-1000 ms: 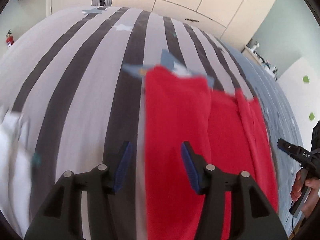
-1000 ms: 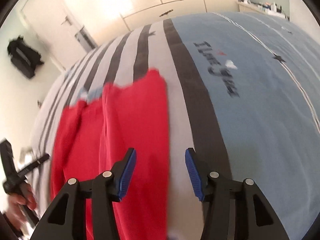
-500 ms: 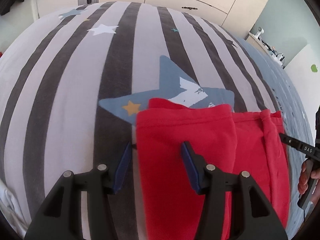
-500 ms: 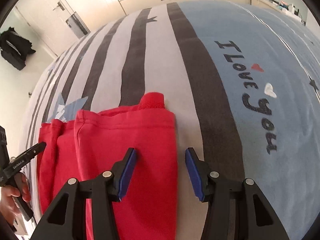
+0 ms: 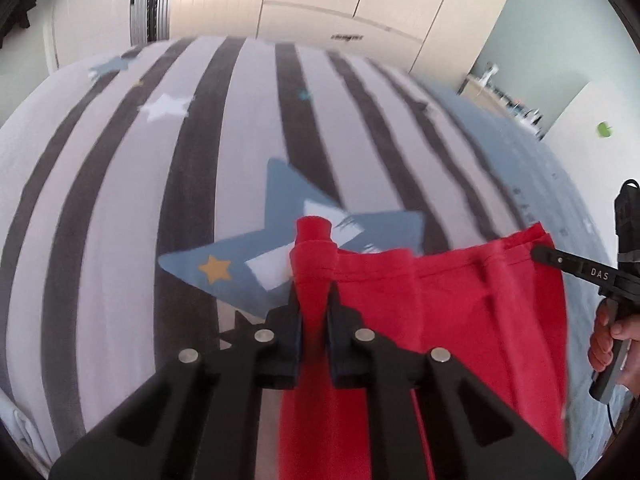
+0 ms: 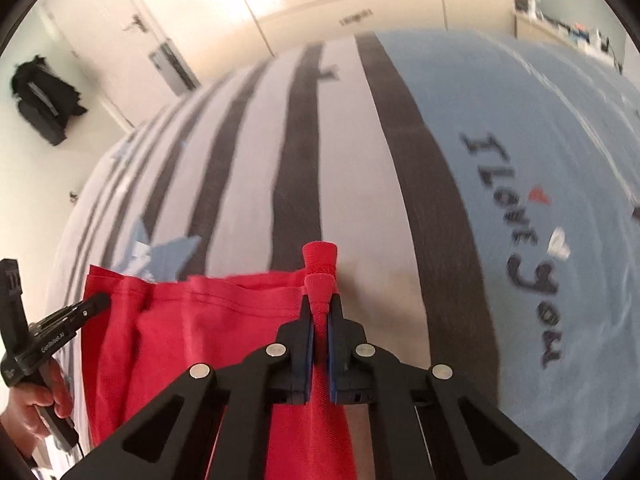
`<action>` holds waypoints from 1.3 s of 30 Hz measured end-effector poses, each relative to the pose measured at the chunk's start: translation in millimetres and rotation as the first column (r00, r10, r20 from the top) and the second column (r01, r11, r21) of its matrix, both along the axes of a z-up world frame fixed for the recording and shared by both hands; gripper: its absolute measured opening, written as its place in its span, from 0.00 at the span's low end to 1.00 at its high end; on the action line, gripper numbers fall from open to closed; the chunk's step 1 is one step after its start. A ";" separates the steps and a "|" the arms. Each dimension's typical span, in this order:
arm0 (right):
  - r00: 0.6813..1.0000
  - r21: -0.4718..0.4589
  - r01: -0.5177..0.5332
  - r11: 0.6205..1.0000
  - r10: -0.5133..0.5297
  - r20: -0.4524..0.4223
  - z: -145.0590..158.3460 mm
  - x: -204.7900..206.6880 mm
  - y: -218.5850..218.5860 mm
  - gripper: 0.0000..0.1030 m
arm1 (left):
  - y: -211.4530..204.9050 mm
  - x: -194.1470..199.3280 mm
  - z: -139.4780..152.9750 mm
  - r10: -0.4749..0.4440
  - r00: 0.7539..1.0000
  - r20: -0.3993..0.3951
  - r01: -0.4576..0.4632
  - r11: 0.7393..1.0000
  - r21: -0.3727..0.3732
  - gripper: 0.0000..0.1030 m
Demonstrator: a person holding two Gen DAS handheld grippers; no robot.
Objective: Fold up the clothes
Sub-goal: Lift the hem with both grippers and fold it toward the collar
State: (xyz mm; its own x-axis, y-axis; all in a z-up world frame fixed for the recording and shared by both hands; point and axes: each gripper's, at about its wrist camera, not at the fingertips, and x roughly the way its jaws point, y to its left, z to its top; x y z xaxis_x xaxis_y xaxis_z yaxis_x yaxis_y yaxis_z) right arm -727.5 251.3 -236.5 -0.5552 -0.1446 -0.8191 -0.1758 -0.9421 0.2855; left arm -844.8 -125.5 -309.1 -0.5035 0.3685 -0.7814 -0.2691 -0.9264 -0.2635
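1. The left gripper is clamped on one top corner of the red garment; its jaws stand nearly together with a fold of red cloth pinched between them and a small bunch poking out past the tips.
2. The right gripper is closed the same way on the opposite top corner of the red garment, with a knob of fabric standing up beyond its fingertips.
3. Between the two grips the garment's top hem runs taut and roughly level, and the rest of the cloth falls toward the cameras in loose vertical folds.
4. In each wrist view the other gripper shows at the far edge of the cloth, held by a person's hand.
5. Behind the garment lies a bedspread with grey and white stripes, a blue star print near the left grip, and a blue section lettered "I Love You" to the right.
6. White wardrobe doors stand beyond the bed.
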 end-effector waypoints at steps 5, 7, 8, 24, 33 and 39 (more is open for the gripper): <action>0.985 -0.005 -0.082 0.997 0.080 -0.152 56.1 55.4 -9.6 0.04 | -17.9 52.1 48.6 -0.071 0.991 -0.113 0.078 0.995 0.059 0.07; 0.967 0.017 -0.135 0.991 0.135 -0.215 79.4 90.1 -18.7 0.04 | -21.6 84.6 66.3 -0.104 0.980 -0.167 0.115 0.992 0.054 0.07; 0.962 0.020 -0.155 0.988 0.155 -0.225 84.5 105.7 -22.5 0.04 | -25.5 105.6 77.9 -0.108 0.976 -0.187 0.123 0.990 0.071 0.07; 0.947 -0.006 -0.319 0.948 0.319 -0.021 36.6 326.0 -80.5 0.05 | -58.6 355.5 11.3 -0.072 0.992 0.108 0.068 0.997 0.042 0.07; 0.948 -0.027 -0.284 0.958 0.285 0.141 3.1 382.8 -85.2 0.09 | -58.7 381.9 13.0 -0.119 0.974 0.195 0.126 0.992 -0.027 0.10; 0.960 0.045 -0.262 0.964 0.255 0.117 26.4 392.1 -89.6 0.28 | -50.4 388.5 35.1 -0.136 0.979 0.153 0.150 0.985 -0.084 0.20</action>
